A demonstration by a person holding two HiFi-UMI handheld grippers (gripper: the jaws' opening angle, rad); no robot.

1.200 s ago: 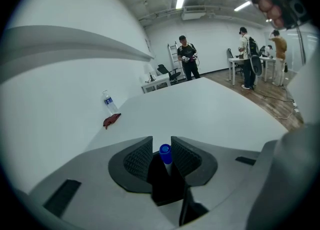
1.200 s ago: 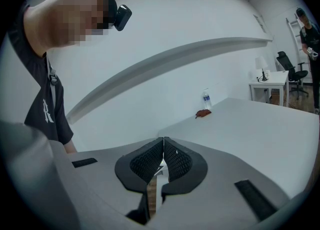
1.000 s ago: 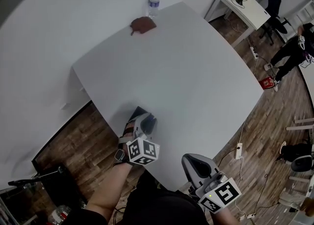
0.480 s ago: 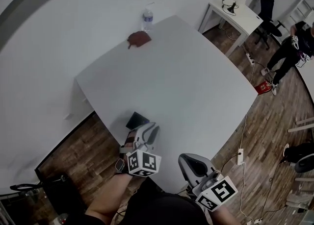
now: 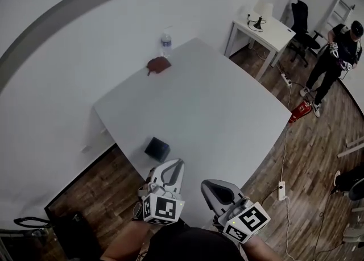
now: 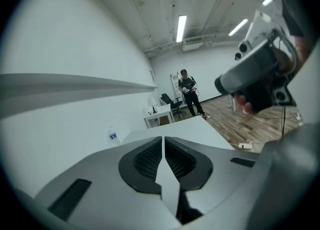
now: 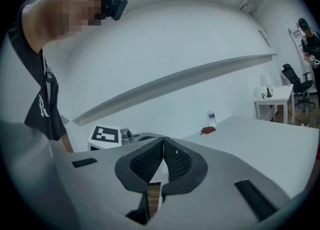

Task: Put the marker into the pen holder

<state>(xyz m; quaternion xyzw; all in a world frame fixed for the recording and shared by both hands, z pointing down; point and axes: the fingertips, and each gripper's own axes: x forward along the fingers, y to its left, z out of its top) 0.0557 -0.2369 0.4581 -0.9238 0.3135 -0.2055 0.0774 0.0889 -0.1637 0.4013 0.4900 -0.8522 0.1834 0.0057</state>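
Note:
A small dark square pen holder stands near the white table's near-left edge. I see no marker in any view. My left gripper hovers just short of the table edge, to the right of and nearer than the holder, its jaws shut on nothing. My right gripper is beside it, off the table, also shut and empty. In the left gripper view the left gripper shows pads pressed together. The right gripper shows the same in its own view.
A red-brown object and a water bottle sit at the table's far corner. A small white desk with a lamp, an office chair and a standing person are at the far right. Cables cross the wood floor.
Both grippers have drawn back toward me. The left one has come off the pen holder, which now stands uncovered on the table.

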